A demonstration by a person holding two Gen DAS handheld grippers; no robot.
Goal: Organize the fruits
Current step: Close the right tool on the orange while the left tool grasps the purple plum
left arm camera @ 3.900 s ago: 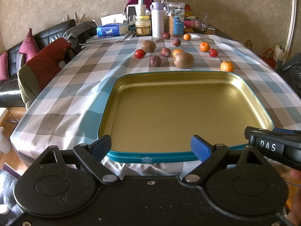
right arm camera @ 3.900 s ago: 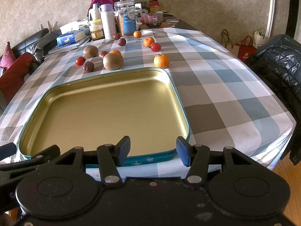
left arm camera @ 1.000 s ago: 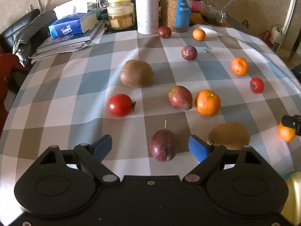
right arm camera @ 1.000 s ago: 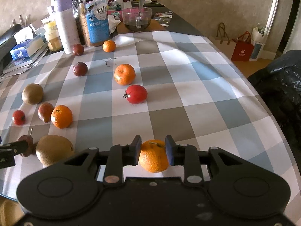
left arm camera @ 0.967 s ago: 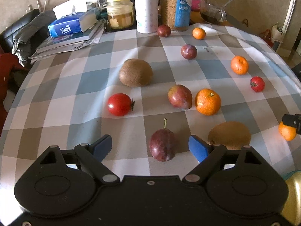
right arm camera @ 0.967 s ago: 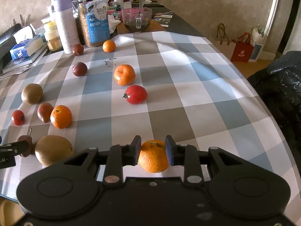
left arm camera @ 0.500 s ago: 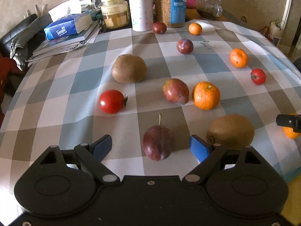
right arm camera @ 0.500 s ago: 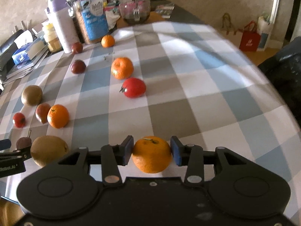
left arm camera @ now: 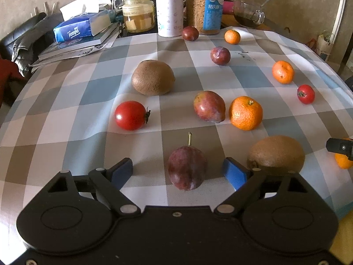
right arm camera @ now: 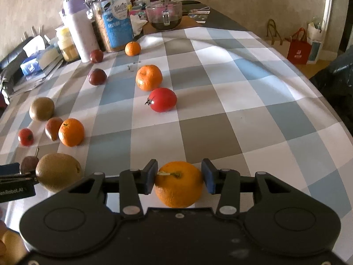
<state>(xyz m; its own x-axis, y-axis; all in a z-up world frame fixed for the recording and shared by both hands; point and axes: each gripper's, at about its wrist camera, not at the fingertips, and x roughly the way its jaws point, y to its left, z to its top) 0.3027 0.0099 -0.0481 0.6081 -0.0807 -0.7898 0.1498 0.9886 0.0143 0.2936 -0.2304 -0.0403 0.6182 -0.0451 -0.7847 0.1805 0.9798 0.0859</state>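
My left gripper (left arm camera: 179,171) is open, its blue pads on either side of a dark purple plum (left arm camera: 187,167) with a stem, not touching it. My right gripper (right arm camera: 179,177) is shut on a mandarin (right arm camera: 179,184), which fills the gap between the pads. That mandarin also shows at the right edge of the left wrist view (left arm camera: 343,160). Loose on the checked cloth lie a kiwi (left arm camera: 275,154), a second kiwi (left arm camera: 153,77), a tomato (left arm camera: 130,115), a red plum (left arm camera: 209,106) and a mandarin (left arm camera: 245,113).
More fruit lies further back: a plum (left arm camera: 220,55), a mandarin (left arm camera: 282,71), a small tomato (left arm camera: 306,93). Jars, a white bottle (left arm camera: 168,6), a tissue pack (left arm camera: 72,31) and books crowd the far end. The gold tray's corner (left arm camera: 344,243) shows bottom right.
The right jaws have spread a little wider around the mandarin, which now sits higher against the cloth. The left gripper has edged forward, so the plum lies deeper between its open fingers.
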